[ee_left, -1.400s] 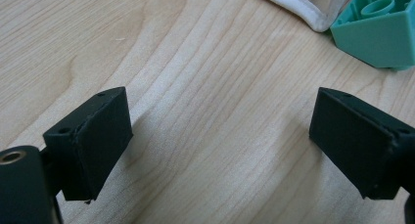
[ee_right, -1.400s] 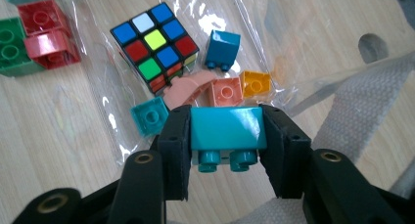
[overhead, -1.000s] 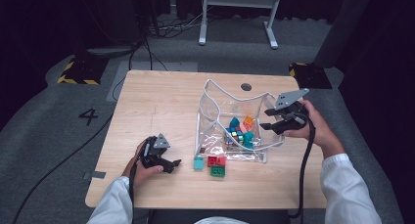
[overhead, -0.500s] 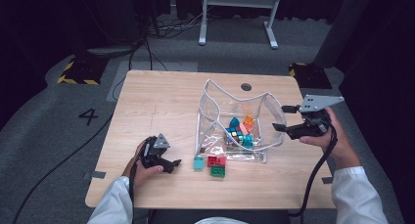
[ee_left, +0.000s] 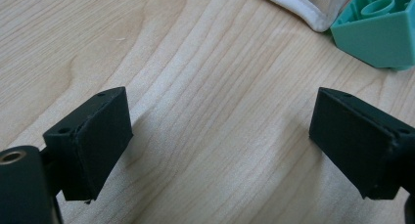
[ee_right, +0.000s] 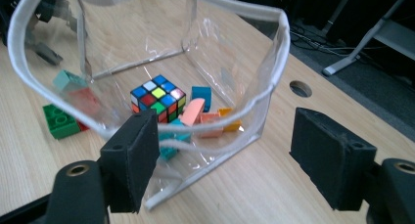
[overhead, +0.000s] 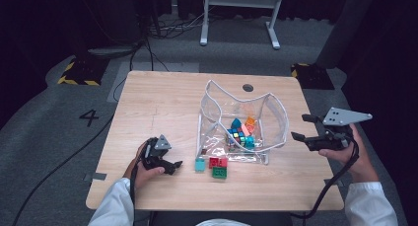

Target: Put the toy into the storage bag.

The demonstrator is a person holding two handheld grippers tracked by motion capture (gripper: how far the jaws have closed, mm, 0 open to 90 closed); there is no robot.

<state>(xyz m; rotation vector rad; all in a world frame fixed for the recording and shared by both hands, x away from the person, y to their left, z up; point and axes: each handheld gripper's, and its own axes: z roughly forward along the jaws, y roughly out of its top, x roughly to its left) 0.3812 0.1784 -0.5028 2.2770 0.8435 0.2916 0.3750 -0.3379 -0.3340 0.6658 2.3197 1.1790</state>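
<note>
A clear plastic bag (overhead: 268, 112) with a white rim stands open on the wooden table (overhead: 157, 102). Inside lie a colourful cube puzzle (overhead: 235, 135) (ee_right: 157, 99) and several small bricks. Teal (overhead: 199, 164), red (overhead: 217, 161) and green (overhead: 220, 172) bricks lie just in front of the bag. My right gripper (overhead: 302, 127) (ee_right: 225, 165) hangs right of the bag, apart from it; its jaws have just been opening and nothing is between them. My left gripper (overhead: 172, 165) (ee_left: 220, 131) rests open on bare wood, left of the teal brick (ee_left: 377, 28).
A round cable hole (overhead: 248, 88) (ee_right: 300, 89) sits in the table behind the bag. The green brick (ee_right: 59, 120) lies beyond the bag's far side in the right gripper view. A white frame's legs (overhead: 239, 18) stand on the grey floor behind.
My right gripper has drawn away to the right from the bag's right rim, with its jaws spread wider. The left hand and the bricks have stayed put.
</note>
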